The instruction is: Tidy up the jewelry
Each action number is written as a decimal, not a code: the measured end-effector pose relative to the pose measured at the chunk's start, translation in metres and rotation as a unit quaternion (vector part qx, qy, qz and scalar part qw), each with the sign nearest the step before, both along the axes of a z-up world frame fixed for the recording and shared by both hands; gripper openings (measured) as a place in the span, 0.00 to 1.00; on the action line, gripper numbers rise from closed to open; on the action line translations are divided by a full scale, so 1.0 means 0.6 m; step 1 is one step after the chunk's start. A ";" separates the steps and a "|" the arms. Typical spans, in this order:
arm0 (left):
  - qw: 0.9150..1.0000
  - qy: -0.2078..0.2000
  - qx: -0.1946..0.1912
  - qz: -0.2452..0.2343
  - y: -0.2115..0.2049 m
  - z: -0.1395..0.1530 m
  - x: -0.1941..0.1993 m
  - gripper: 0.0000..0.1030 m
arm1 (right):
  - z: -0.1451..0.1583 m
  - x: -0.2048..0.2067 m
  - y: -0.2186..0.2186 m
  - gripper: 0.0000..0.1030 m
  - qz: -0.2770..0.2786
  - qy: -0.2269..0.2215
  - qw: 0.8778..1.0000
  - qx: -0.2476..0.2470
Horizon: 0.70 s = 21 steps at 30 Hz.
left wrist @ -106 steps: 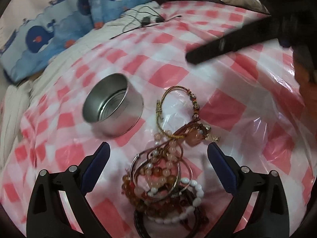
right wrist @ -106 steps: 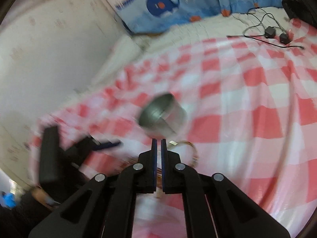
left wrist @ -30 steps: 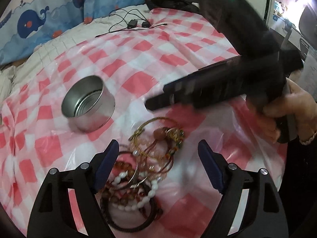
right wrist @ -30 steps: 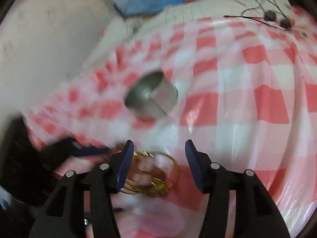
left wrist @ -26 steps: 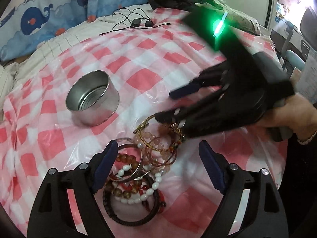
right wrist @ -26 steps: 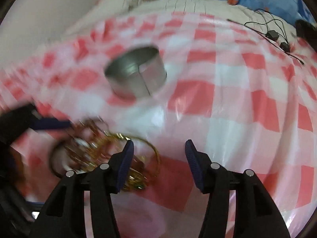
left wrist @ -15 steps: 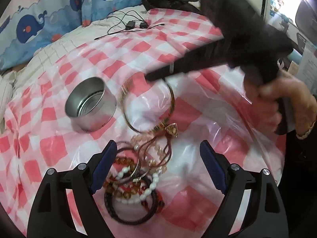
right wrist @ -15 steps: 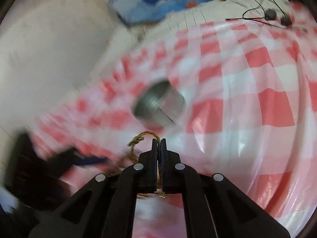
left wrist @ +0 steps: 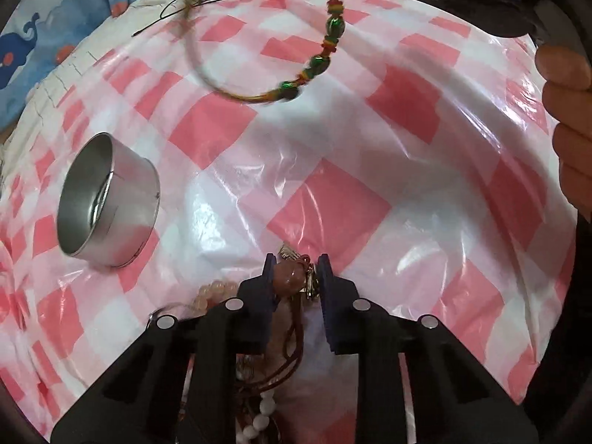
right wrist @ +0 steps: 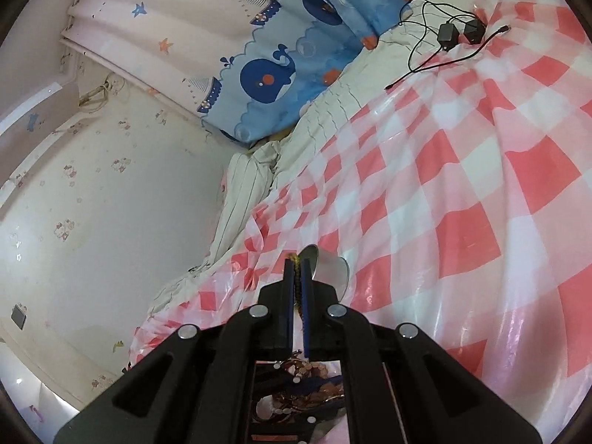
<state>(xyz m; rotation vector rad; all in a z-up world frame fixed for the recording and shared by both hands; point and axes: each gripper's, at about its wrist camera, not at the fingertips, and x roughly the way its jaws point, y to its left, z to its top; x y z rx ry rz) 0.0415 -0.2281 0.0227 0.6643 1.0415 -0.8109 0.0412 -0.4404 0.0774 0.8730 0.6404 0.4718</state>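
Observation:
A gold cord bracelet with green beads (left wrist: 314, 59) hangs in the air above the checked cloth in the left wrist view. My right gripper (right wrist: 296, 270) is shut on its gold cord (right wrist: 295, 259) and holds it lifted. My left gripper (left wrist: 295, 277) is shut on a pinkish stone pendant with gold bits (left wrist: 290, 277) at the top of the jewelry pile (left wrist: 255, 399), low on the cloth. The round silver tin (left wrist: 107, 199) stands open to the left; in the right wrist view the tin (right wrist: 329, 262) lies just beyond the fingertips.
A pink-and-white checked plastic cloth (left wrist: 370, 185) covers the bed. Black chargers and cables (right wrist: 451, 33) lie at the far edge. A blue whale curtain (right wrist: 281, 74) and a wall are on the left. The person's hand (left wrist: 566, 103) is at the right.
My right gripper has lifted the gold bracelet higher, clear of the pile. My left gripper has moved forward and closed on the stone pendant.

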 end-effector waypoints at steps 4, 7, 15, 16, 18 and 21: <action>0.999 -0.001 -0.030 0.015 0.023 0.035 -0.012 0.16 | -0.004 -0.004 -0.004 0.04 0.002 0.000 1.000 0.007; 0.996 0.001 -0.075 0.039 0.048 0.076 -0.007 0.16 | -0.004 -0.003 0.005 0.04 0.014 0.000 1.000 0.008; 0.969 -0.022 -0.204 0.134 0.143 0.186 0.042 0.16 | -0.008 0.006 0.027 0.04 0.054 -0.008 0.997 0.049; 0.966 -0.026 -0.213 0.143 0.149 0.193 0.051 0.16 | -0.004 0.010 0.031 0.04 0.059 -0.012 0.997 0.056; 0.959 -0.035 -0.231 0.160 0.163 0.204 0.076 0.16 | 0.006 0.020 0.042 0.04 0.067 -0.017 0.996 0.063; 0.946 -0.035 -0.263 0.186 0.177 0.211 0.117 0.16 | 0.021 0.039 0.064 0.04 0.082 -0.021 0.995 0.059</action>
